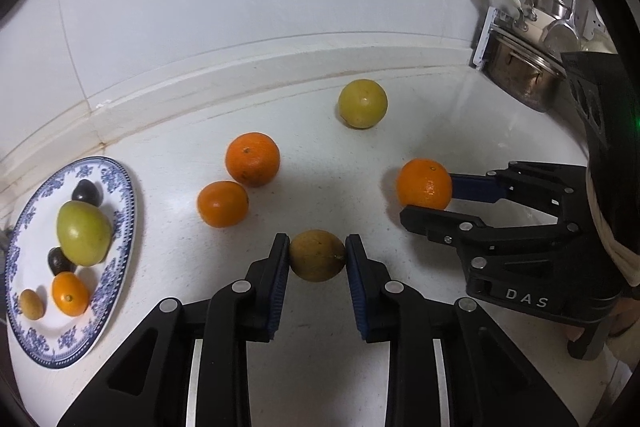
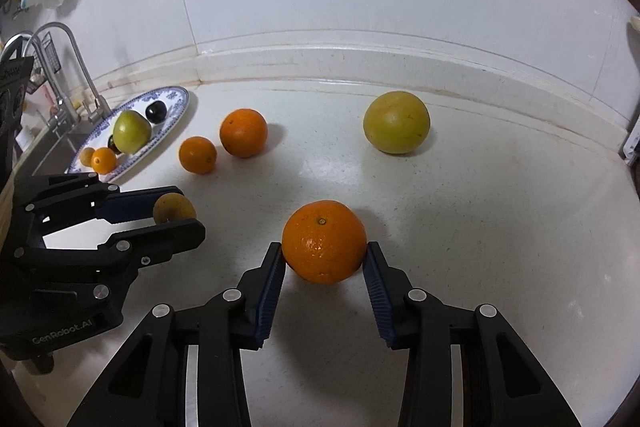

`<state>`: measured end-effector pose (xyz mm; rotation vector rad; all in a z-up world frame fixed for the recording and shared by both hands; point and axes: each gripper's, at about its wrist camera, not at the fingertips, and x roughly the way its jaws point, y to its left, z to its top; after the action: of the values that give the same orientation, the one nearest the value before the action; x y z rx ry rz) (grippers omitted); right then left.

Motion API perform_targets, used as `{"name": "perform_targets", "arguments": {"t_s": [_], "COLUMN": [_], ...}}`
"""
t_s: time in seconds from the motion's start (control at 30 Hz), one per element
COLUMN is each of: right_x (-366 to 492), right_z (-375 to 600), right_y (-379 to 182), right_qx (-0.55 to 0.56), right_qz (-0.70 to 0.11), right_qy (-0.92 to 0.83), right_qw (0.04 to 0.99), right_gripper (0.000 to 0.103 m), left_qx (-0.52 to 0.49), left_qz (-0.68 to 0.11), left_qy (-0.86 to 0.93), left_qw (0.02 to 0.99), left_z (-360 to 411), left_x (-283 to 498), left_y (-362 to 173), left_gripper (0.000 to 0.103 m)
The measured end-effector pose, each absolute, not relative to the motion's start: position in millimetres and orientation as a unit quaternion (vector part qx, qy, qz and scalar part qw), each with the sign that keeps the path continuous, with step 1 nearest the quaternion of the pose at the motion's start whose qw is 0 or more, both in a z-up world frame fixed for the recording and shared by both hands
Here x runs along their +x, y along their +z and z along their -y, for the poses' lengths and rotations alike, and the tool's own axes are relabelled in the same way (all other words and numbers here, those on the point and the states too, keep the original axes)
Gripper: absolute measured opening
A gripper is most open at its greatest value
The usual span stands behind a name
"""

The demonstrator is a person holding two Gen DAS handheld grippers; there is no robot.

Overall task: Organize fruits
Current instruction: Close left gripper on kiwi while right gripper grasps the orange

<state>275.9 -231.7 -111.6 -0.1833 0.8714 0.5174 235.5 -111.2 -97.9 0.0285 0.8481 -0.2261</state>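
My left gripper (image 1: pixel 317 242) is shut on a small brownish-yellow fruit (image 1: pixel 317 259) that rests on the white counter, both blue pads against its sides. My right gripper (image 2: pixel 325 253) is shut on an orange (image 2: pixel 324 239), pads touching both sides; in the left wrist view that orange (image 1: pixel 424 183) sits at the right. Loose on the counter lie a large orange (image 1: pixel 252 159), a smaller orange (image 1: pixel 222 203) and a yellow-green citrus (image 1: pixel 362 103). A blue-patterned plate (image 1: pixel 120 227) at the left holds a green fruit, two dark fruits, a small orange and a small brown fruit.
Steel pots with cream handles (image 1: pixel 524 75) stand at the counter's far right. A faucet (image 2: pixel 76 67) and sink (image 2: pixel 52 147) lie left of the plate (image 2: pixel 180 99). A raised white ledge and wall run along the back.
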Motion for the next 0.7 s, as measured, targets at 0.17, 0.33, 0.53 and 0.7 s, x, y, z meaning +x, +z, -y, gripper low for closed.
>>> {"name": "perform_targets", "arguments": {"t_s": [0.17,0.33,0.53,0.7], "right_x": [263.7,250.9,231.3,215.1], "right_z": [229.7,224.8,215.1,205.1], "right_y": [-102.9,-90.6,-72.4,-57.4], "right_qx": [-0.083,-0.085,-0.085,-0.088], "right_qz": [-0.408,-0.396,-0.375,-0.357], "right_qy": [0.25,0.252,0.258,0.265], "right_qw": [0.874,0.879,0.886,0.891], "right_gripper": [0.041,0.041,0.041,0.041], "left_qx": [0.009,0.002,-0.007,-0.01], "left_qz": [-0.401,-0.389,-0.377,-0.364], "left_qy": [-0.105,-0.099,-0.093,-0.084], "left_qw": [0.91,0.916,0.922,0.928], "left_z": [105.4,97.4,90.0,78.5], "left_x": [225.6,212.7,195.3,175.5], "left_y": [-88.6,-77.2,-66.4,-56.0], "left_gripper": [0.028,0.028,0.028,0.028]}}
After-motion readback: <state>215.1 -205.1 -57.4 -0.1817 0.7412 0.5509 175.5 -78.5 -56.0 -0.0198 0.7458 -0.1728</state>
